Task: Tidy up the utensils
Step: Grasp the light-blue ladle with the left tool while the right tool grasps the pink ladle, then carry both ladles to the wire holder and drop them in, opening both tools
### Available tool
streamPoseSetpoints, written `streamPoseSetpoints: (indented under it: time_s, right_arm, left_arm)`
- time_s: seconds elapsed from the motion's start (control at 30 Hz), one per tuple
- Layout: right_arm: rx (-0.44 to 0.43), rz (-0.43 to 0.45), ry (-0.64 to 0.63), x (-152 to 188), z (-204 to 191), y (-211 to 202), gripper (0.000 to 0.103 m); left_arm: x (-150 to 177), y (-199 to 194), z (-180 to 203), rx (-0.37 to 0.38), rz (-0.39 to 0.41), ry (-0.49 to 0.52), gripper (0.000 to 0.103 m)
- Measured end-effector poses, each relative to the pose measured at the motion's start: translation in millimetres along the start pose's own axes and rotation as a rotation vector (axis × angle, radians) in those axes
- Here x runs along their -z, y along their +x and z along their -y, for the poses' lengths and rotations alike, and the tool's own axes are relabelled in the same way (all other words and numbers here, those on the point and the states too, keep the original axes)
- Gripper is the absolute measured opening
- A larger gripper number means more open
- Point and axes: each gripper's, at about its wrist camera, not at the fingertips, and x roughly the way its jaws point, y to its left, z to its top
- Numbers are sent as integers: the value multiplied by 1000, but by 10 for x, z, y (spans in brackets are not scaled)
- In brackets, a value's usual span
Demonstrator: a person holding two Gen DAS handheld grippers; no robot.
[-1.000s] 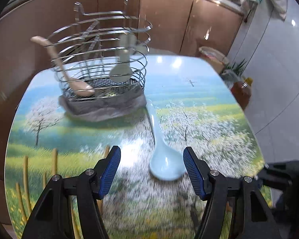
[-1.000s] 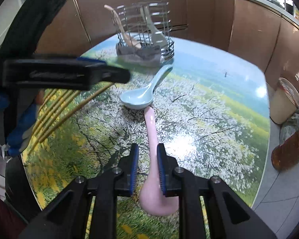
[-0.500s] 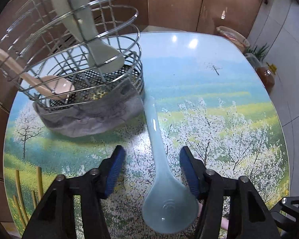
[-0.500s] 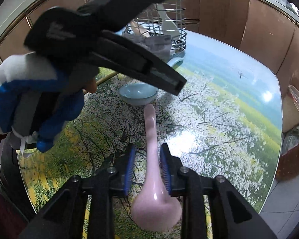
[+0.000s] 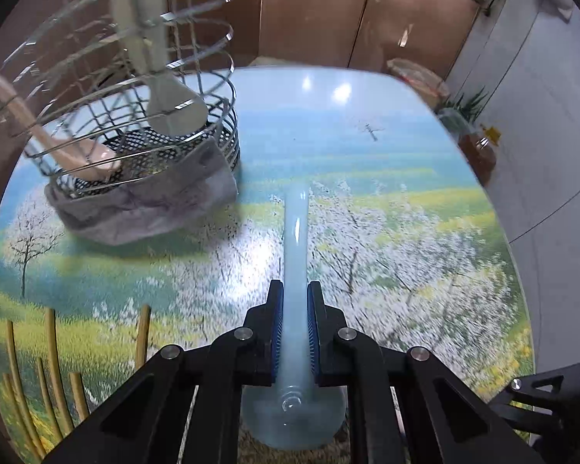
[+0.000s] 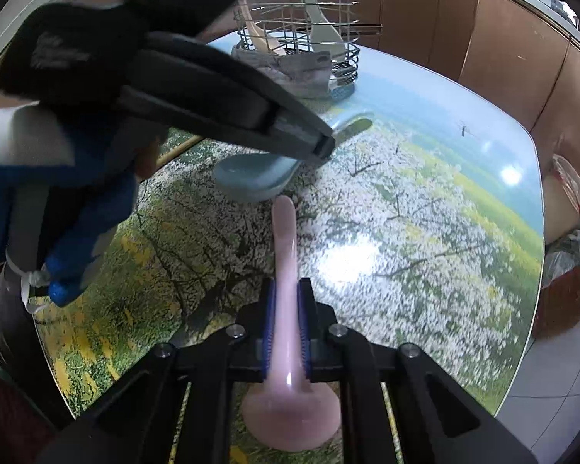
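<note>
My left gripper (image 5: 293, 301) is shut on the handle of a light blue spoon (image 5: 295, 247), whose bowl lies below the fingers and whose handle points toward a wire utensil basket (image 5: 131, 123). The basket holds a beige spoon (image 5: 69, 154) and a grey-white spoon (image 5: 166, 92). My right gripper (image 6: 286, 305) is shut on a pink spoon (image 6: 284, 239), its handle pointing forward. In the right wrist view the left gripper (image 6: 324, 143) holds the blue spoon (image 6: 251, 178) just ahead, with the basket (image 6: 301, 34) behind.
The round table (image 5: 386, 147) has a printed landscape top. A grey cloth (image 5: 143, 208) wraps the basket's base. Jars and bags (image 6: 568, 270) stand on the floor to the right of the table. Brown cabinets (image 5: 328, 11) stand behind.
My left gripper has closed on the blue spoon's handle; it was open around it before. My right gripper stays shut on the pink spoon and has shifted slightly forward.
</note>
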Motion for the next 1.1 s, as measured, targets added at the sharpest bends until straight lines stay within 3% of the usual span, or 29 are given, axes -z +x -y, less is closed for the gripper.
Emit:
streamPoseSetpoints:
  time_s: [0.1,0.23,0.67,0.93,1.1]
  right_arm:
    - [5,23,11,133,-39,-84,11]
    - [5,76,43,243,-91,-237,11]
    - [-7,325,106,637,-268,-831,10]
    - [-19,447,120,399,-394,-1075,10]
    - [-36,520,114,132,-407,-1248,10]
  left_arm:
    - [105,-227,-82,38,64,-18,12]
    - [235,-540,-184,34,145,-30,12]
    - [642,-1146,-465,62,290,-96,11]
    - [731,-1483,-477,71,353,-99,11]
    - [594,-1789,-572,91,407,-98,11]
